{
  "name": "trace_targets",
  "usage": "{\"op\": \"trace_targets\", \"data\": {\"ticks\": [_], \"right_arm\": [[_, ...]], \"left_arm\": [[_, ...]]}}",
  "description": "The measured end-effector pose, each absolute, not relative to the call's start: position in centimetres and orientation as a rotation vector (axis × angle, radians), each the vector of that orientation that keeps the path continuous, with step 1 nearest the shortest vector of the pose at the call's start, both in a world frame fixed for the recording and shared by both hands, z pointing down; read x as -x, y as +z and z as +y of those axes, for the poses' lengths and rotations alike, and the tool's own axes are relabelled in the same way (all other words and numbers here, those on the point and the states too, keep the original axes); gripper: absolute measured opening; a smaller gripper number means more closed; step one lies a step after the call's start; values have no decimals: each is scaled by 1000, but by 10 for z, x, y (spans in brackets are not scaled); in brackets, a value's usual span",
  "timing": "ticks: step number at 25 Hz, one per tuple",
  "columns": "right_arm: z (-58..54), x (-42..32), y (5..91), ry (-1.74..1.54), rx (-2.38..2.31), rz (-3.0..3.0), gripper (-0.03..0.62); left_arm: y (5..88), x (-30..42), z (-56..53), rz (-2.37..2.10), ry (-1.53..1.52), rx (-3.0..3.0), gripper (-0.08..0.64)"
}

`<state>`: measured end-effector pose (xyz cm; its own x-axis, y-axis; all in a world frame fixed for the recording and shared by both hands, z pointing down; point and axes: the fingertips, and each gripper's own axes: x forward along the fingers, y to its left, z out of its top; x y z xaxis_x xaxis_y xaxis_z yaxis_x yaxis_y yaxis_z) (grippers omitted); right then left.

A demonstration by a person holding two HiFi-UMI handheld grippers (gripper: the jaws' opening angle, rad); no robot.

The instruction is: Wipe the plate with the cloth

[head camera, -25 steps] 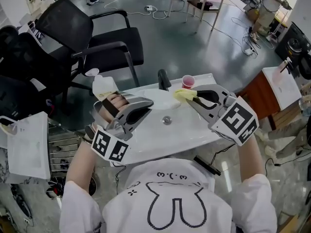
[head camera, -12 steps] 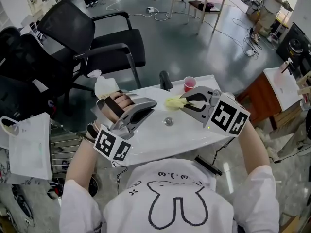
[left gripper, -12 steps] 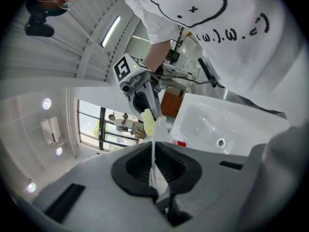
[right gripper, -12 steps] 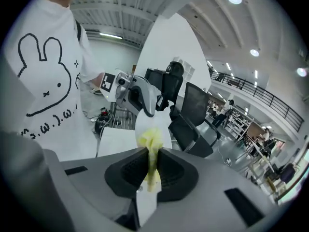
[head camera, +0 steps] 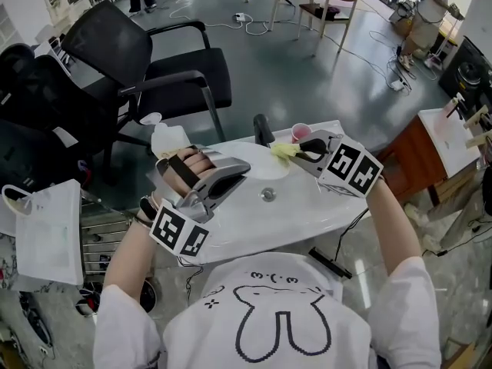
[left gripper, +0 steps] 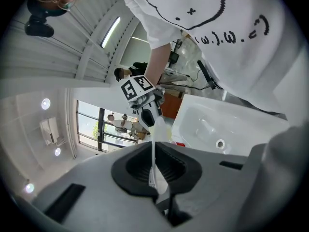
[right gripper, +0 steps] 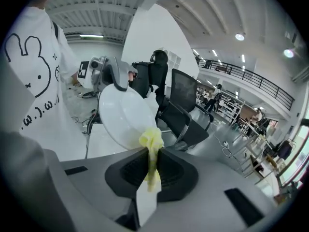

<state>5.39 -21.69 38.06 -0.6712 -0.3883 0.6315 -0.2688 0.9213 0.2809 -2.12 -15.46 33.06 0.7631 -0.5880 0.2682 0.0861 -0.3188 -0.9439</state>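
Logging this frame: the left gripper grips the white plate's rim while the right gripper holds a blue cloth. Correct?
Not quite: the cloth is yellow, not blue; the right gripper view shows it pinched in the jaws of the right gripper. The left gripper does grip the white plate by its rim.

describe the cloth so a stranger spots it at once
Over the far side of the white sink top, the right tongs pinch a small crumpled cloth. It alone is pale yellow, between a round white plate and a pink cup.

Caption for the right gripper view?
Right gripper shut on yellow cloth at the white plate's edge; left gripper holds the plate.
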Motion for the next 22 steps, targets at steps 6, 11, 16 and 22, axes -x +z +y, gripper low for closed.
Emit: {"op": "trace_targets", "data": {"ticks": [6,11,16,22], "right_arm": [[-194,-22,322,-383,-349,-2472,51],[-165,8,315,-461,-138,-2491,51],[-165,10,330,-459,-70,-2429,51],[-186,-15,365,-453,-108,-2260,51]], "left_arm": [[337,18,-154,355,-727,1764,17],[339,13,-152,327,-727,1751,17],[342,15,-152,302,-748,1686,17],[341,18,-151,298,-755,1658,18]]}}
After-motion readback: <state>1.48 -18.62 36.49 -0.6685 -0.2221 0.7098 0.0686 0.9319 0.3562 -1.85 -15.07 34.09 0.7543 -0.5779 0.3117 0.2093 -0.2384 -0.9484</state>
